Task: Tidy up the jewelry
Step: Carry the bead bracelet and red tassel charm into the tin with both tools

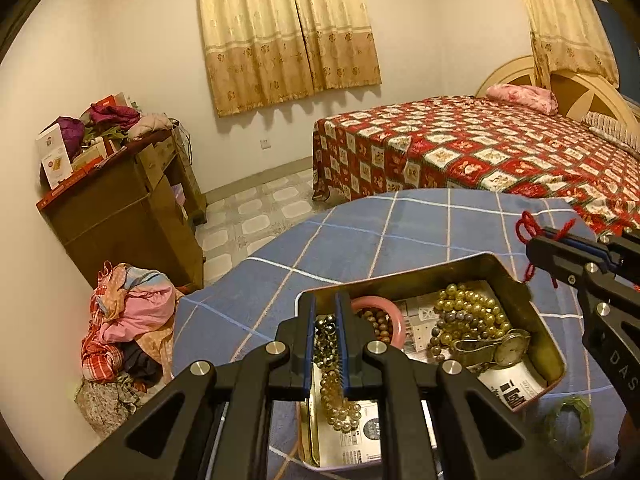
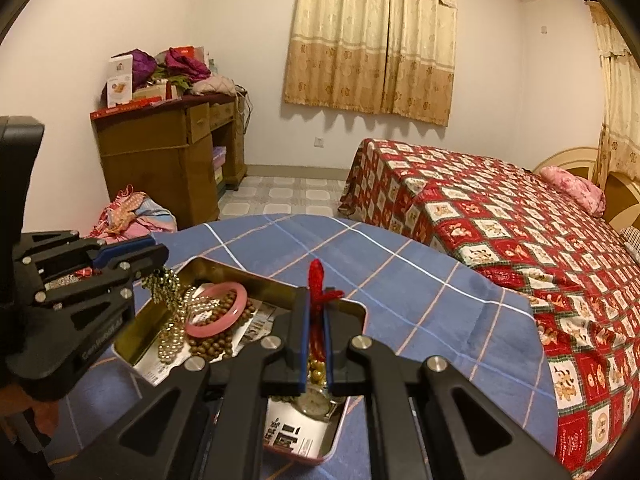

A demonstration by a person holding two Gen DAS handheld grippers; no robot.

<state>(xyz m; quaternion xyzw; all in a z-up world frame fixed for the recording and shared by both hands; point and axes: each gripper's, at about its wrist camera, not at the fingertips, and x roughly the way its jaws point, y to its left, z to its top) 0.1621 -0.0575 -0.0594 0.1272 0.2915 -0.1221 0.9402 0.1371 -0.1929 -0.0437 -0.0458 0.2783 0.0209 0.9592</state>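
Observation:
A metal tin [image 1: 460, 266] lined with printed paper sits on the blue checked table [image 1: 380, 224]. It holds a pink bangle [image 2: 216, 312], brown beads [image 2: 224, 344], gold pearl strands [image 1: 468, 312] and a wristwatch [image 1: 508, 346]. My left gripper [image 1: 325, 308] is shut on a pearl-and-dark-bead necklace [image 1: 338, 392] that hangs down into the tin's left part. My right gripper [image 2: 316, 304] is shut on a red cord [image 2: 318, 280] above the tin's right part; the cord also shows in the left wrist view [image 1: 528, 228].
A green bangle [image 1: 570, 420] lies on the table right of the tin. A bed with a red patterned cover [image 2: 500, 232] stands to the right. A wooden desk piled with things [image 2: 168, 140] and a heap of clothes [image 1: 128, 328] are on the left.

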